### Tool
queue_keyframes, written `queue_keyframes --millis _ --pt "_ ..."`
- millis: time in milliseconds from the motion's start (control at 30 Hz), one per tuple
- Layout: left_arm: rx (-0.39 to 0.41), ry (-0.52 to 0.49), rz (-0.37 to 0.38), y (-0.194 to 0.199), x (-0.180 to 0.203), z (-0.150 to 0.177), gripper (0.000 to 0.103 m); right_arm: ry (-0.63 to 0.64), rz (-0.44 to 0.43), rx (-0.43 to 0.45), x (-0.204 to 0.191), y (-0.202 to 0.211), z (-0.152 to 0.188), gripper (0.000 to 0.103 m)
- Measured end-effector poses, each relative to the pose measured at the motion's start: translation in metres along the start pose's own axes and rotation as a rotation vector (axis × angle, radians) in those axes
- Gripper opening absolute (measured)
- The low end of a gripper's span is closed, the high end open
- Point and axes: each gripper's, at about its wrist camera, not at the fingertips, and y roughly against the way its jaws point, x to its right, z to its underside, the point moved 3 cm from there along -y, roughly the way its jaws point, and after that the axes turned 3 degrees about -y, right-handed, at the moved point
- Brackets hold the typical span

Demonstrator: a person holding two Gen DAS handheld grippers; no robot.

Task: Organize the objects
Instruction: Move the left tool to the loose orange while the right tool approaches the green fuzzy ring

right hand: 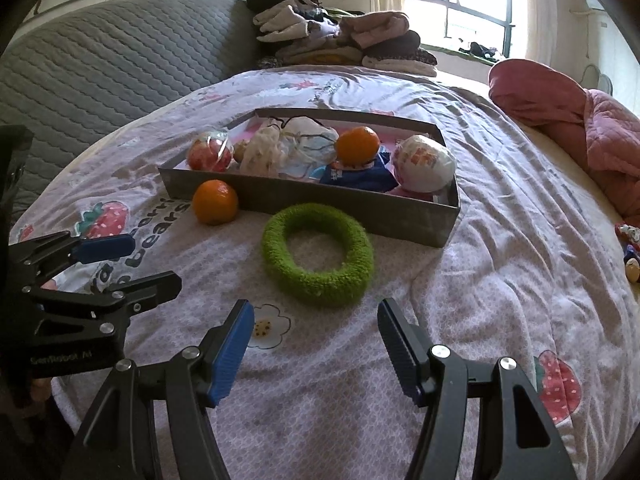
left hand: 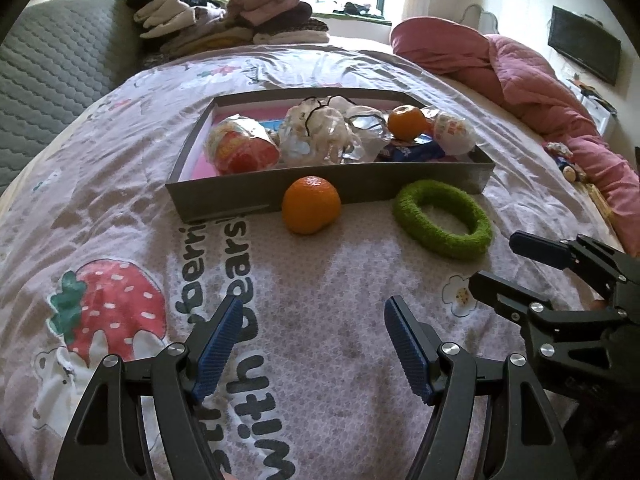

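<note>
A grey tray [left hand: 256, 192] [right hand: 280, 196] lies on the bed and holds a mandarin [left hand: 407, 122] [right hand: 357, 145], wrapped snack packets and clear bags. A second mandarin [left hand: 311, 205] [right hand: 215, 202] sits on the sheet against the tray's front wall. A fuzzy green ring [left hand: 442, 219] [right hand: 317, 254] lies beside it, in front of the tray. My left gripper [left hand: 314, 320] [right hand: 132, 260] is open and empty, short of the loose mandarin. My right gripper [right hand: 316, 322] [left hand: 496, 260] is open and empty, just short of the green ring.
The printed bedsheet [left hand: 320, 360] covers the bed. A pink quilt [left hand: 532, 92] [right hand: 580, 120] is bunched at the right. Folded clothes [left hand: 224, 16] [right hand: 332, 32] are stacked at the far side by a grey padded headboard [right hand: 100, 68]. Small toys [right hand: 630, 252] lie at the right edge.
</note>
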Motion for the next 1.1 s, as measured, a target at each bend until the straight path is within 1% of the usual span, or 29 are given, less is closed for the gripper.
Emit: queue_keyframes --millis 133,367,767,1100 --pt "0.007 -0.005 -0.012 -0.004 0.000 -0.001 0.074 -0.012 -0.006 -0.011 0.003 -0.005 0.000 0.064" --pt "-0.002 0.008 -0.020 -0.013 -0.004 -0.002 0.075 0.002 0.005 -0.016 0.001 -0.009 0.001 0.064" --pt "0.005 0.016 -0.033 -0.020 -0.007 -0.008 0.075 0.009 0.015 -0.026 0.001 -0.019 -0.001 0.064" --pt "0.009 0.030 -0.029 -0.028 -0.011 -0.016 0.075 0.008 0.012 -0.027 -0.001 -0.026 -0.009 0.064"
